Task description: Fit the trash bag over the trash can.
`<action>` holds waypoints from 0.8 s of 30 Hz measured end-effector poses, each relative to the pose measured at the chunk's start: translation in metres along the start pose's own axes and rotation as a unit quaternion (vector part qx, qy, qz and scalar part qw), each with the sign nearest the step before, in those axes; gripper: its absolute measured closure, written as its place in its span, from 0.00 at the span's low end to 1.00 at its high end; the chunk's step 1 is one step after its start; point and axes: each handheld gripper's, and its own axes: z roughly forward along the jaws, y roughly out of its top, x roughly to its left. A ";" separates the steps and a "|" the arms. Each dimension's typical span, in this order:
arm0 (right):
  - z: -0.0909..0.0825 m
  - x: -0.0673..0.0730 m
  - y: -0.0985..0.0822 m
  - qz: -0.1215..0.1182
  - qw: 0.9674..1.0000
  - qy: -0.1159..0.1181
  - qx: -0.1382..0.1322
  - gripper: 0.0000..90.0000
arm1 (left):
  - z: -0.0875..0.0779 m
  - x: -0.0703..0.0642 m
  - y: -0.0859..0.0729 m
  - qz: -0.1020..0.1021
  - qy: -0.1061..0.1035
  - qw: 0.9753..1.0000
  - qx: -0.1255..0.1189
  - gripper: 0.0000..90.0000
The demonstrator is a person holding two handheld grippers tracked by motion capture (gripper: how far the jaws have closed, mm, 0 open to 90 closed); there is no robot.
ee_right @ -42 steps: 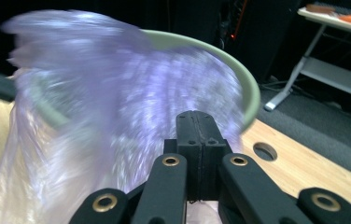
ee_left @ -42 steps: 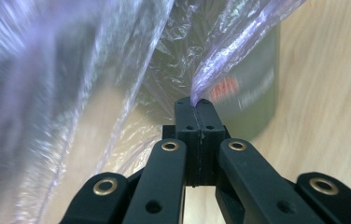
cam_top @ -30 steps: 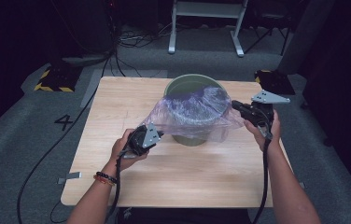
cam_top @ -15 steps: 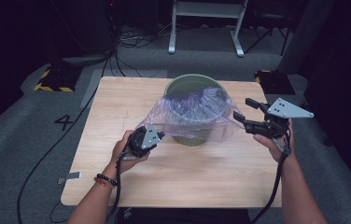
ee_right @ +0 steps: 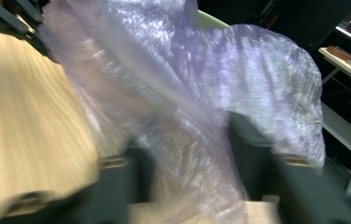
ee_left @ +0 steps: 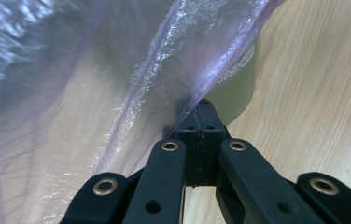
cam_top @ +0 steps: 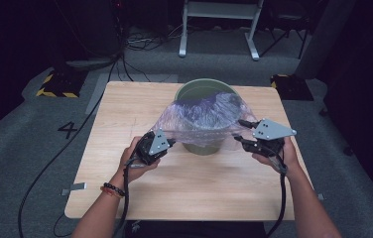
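The left claw [ee_left: 200, 109] has its two black jaws pressed together on the edge of a clear, purplish plastic bag [ee_left: 117, 70], which stretches up and to the left in crinkled folds. Just behind the jaw tips stands a green bin [ee_left: 236, 91] with white lettering, on the light wooden desk [ee_left: 313, 93].

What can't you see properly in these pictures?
- Right gripper: blurred in its own view, with the plastic bag between its jaws; whether the pads press on it is unclear.
- Green bin: the high view's bag covers most of its inside.
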 end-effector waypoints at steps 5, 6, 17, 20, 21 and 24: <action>0.001 -0.019 0.004 0.043 0.999 0.002 -0.034 0.97 | 0.000 0.005 -0.002 0.000 0.004 1.000 0.012 1.00; 0.001 -0.024 0.006 0.055 0.998 -0.001 -0.043 0.99 | 0.000 0.006 -0.003 0.001 0.003 1.000 0.017 1.00; 0.031 -0.074 0.032 0.118 0.991 -0.061 -0.010 1.00 | 0.004 0.010 -0.011 -0.007 -0.004 0.999 0.034 1.00; 0.040 -0.085 0.032 0.118 0.990 -0.080 0.009 1.00 | 0.006 0.011 -0.015 -0.009 -0.008 0.999 0.044 1.00; 0.043 -0.089 0.031 0.128 0.988 -0.080 0.012 1.00 | 0.006 0.011 -0.016 -0.006 -0.008 0.999 0.048 1.00; 0.051 -0.102 0.023 0.151 0.984 -0.088 0.020 1.00 | 0.007 0.011 -0.021 -0.009 -0.012 0.998 0.056 1.00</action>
